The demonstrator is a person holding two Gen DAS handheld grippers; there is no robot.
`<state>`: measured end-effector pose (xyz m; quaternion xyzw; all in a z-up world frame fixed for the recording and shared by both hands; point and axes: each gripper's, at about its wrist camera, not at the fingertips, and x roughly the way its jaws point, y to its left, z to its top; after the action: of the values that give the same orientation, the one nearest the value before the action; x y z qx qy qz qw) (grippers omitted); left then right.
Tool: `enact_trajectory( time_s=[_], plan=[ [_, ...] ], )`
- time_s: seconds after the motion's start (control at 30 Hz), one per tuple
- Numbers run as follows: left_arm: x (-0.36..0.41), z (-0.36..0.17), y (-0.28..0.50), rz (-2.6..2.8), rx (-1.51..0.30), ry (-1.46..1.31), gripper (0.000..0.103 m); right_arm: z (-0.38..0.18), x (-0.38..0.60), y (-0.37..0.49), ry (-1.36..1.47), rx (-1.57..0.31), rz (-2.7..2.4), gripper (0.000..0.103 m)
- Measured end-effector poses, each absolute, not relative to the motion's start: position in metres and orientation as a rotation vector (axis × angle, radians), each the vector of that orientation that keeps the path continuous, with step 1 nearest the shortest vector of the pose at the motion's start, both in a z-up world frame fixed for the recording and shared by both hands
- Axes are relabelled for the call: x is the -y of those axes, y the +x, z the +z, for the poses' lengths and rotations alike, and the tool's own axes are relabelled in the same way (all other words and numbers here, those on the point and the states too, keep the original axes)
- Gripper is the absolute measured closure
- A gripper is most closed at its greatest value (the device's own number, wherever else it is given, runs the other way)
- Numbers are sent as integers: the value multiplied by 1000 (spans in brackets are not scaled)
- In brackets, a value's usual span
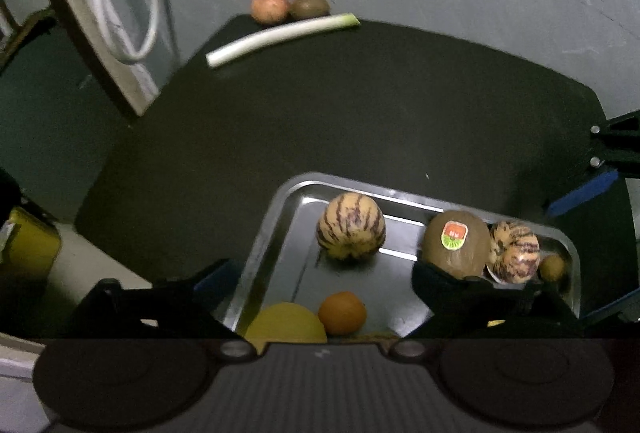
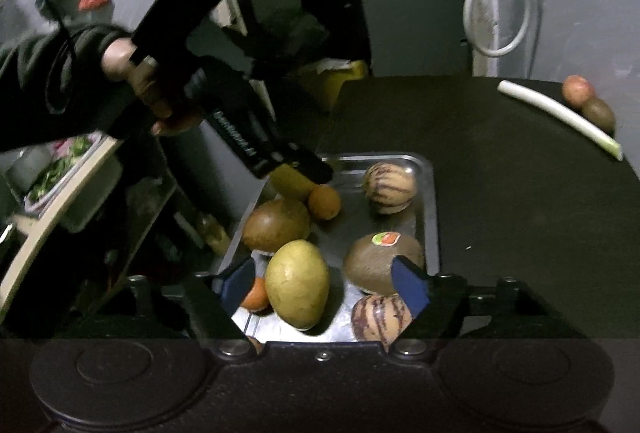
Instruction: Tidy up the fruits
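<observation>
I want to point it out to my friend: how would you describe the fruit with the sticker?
Find the metal tray at the near edge of the black table. Along the tray's right side three fruits sit in a row, and the middle one is the brown fruit. The striped fruits either side bear no label; it alone carries a red and green sticker.

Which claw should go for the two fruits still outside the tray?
Probably left: the pink fruit and kiwi lie almost straight ahead of the open left claw; from the right claw they sit far sideways.
</observation>
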<state>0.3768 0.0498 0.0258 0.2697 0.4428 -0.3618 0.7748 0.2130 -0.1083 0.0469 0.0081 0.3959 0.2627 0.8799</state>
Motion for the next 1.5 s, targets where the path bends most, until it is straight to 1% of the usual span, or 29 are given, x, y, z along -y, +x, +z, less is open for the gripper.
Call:
enact_trajectory(
  time_s=[0.1,0.27,0.53,0.7,1.17,1.5],
  plan=[
    [-52,38,370,-740,-926,559,1,53,115,211,40,-797,528,17],
    [-56,55,358,-655,-891,509,1,63,128,209,74,-751,507,9],
    [-58,74,331,-476,-840,406,1,77,154,208,106,-681,512,3],
    [-58,81,306,-359,-831,310,1,84,172,202,117,-645,524,1],
    [-44,99,213,-91,-749,114,1,92,222,173,146,-598,570,1],
    [-23,99,148,26,-713,6,1,93,246,147,130,-578,612,1]
  ],
)
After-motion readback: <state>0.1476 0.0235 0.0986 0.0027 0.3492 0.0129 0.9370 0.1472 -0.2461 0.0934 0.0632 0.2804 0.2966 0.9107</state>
